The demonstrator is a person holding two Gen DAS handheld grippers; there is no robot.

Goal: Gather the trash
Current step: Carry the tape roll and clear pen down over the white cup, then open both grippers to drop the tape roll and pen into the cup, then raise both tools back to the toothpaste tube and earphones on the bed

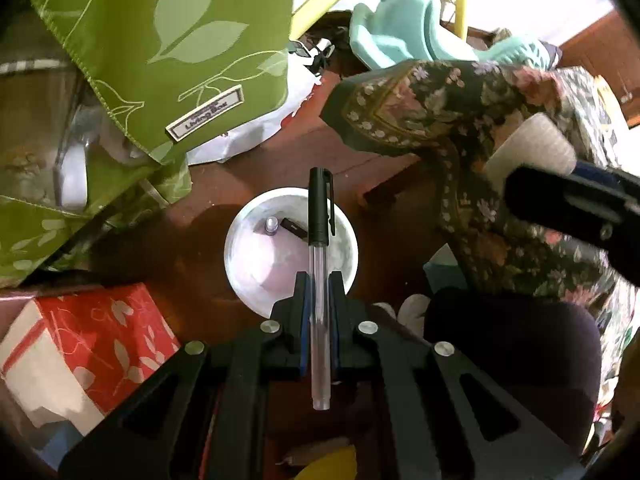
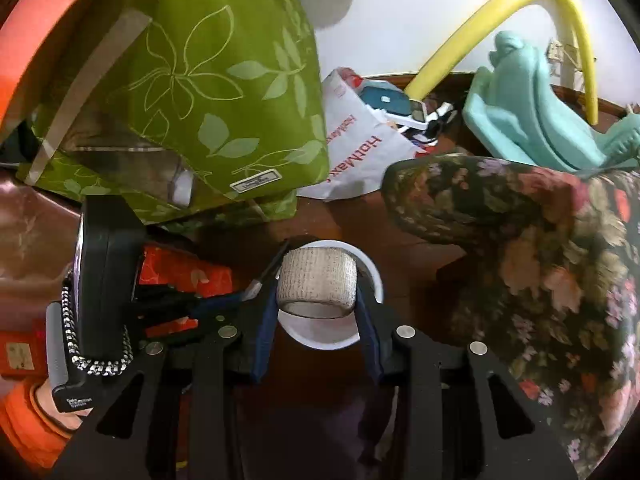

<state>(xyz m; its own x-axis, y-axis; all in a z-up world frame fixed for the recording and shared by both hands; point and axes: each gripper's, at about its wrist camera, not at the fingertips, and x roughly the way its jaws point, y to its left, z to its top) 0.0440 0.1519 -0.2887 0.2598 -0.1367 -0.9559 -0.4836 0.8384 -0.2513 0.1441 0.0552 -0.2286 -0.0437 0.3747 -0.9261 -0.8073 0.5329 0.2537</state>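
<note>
My left gripper (image 1: 319, 280) is shut on a clear pen with a black cap (image 1: 319, 224) and holds it above a white cup (image 1: 248, 256) on the brown table. The cup holds a few small items. My right gripper (image 2: 318, 284) is shut on a beige bandage roll (image 2: 318, 278) over the same white cup (image 2: 374, 276). In the left wrist view the right gripper (image 1: 568, 196) with the roll (image 1: 532, 148) shows at the right. In the right wrist view the left gripper (image 2: 224, 304) and its pen tip (image 2: 256, 286) show at the left.
A green leaf-print bag (image 1: 168, 40) lies at the back left, a red tissue box (image 1: 92, 340) at the front left. A floral cloth (image 1: 460, 120) covers the right side. A white plastic bag (image 2: 360, 152), a teal plastic object (image 2: 520, 108) and a yellow hoop (image 2: 480, 24) are behind.
</note>
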